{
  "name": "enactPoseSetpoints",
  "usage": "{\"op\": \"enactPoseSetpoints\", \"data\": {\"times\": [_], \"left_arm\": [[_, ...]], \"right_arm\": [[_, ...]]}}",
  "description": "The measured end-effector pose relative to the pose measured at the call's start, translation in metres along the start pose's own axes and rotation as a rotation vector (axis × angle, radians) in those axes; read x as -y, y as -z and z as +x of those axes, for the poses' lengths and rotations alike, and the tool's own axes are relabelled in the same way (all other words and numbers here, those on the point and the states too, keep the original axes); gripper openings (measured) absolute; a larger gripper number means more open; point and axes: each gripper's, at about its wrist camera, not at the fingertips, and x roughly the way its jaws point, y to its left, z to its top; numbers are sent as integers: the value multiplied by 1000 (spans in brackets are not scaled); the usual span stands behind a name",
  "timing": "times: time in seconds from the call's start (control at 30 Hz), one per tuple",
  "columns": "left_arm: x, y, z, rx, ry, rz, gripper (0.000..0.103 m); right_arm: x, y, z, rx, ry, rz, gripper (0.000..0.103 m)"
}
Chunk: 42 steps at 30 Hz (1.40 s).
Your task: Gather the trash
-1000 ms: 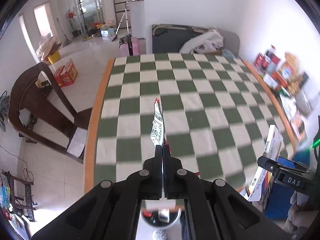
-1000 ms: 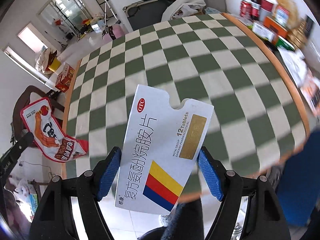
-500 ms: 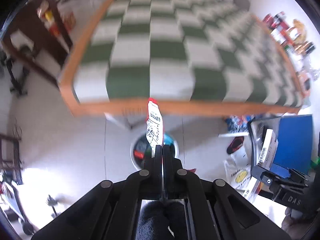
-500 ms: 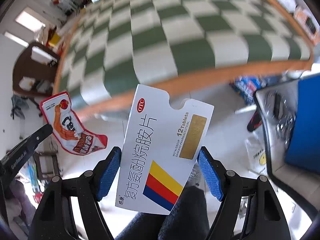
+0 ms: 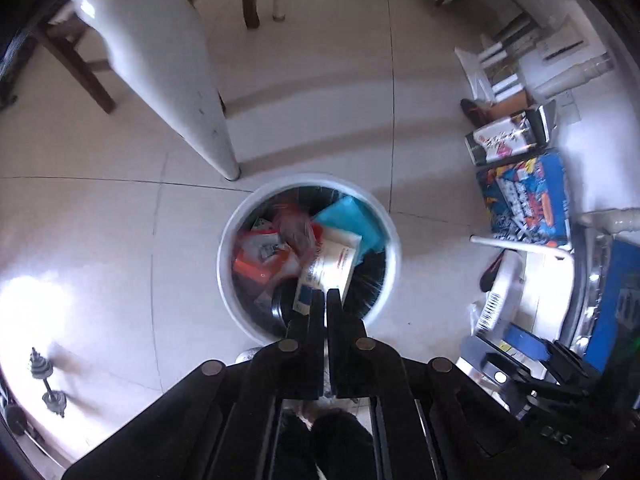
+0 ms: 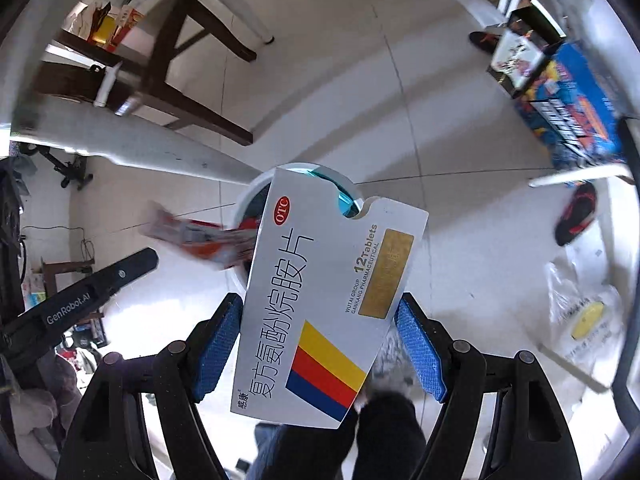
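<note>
A round white trash bin (image 5: pixel 390 236) stands on the tiled floor with wrappers and boxes inside. My left gripper (image 5: pixel 324 296) hangs right above it with its jaws nearly together and nothing between them. The red snack wrapper (image 6: pixel 200 240) is a blur in the air beside the bin rim (image 6: pixel 246 202) in the right wrist view; the left gripper's finger (image 6: pixel 100 280) is below it. My right gripper (image 6: pixel 320 344) is shut on a white medicine box (image 6: pixel 320 300) and holds it above the bin.
A white table leg (image 5: pixel 188 92) stands just behind the bin. Dark chair legs (image 6: pixel 192 100) are to the left. Colourful boxes (image 5: pixel 524 200) and shoes (image 6: pixel 576 216) lie on the floor to the right. Small dumbbells (image 5: pixel 44 380) lie at the far left.
Both grippers swung from the table edge down over the bin. The left gripper let go of the red wrapper, which now falls toward the bin. The right still holds the box.
</note>
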Motion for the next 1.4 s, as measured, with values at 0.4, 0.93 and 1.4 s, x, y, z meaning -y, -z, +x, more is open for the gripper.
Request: {"op": "enactPoseSetpoints", "data": {"times": [0.4,0.93,1.4], "left_arm": [[-63,6,36,7,-156,-30,103],[-12,51,-79,55,-208,80,103],[62,98,-318,118,-75,98,103]], "right_arm": [[-3,-23,141,-63,4,6,103],[-13,15,32,18,216,-30,103],[-56,69,-257,70,56,-14,103]]}}
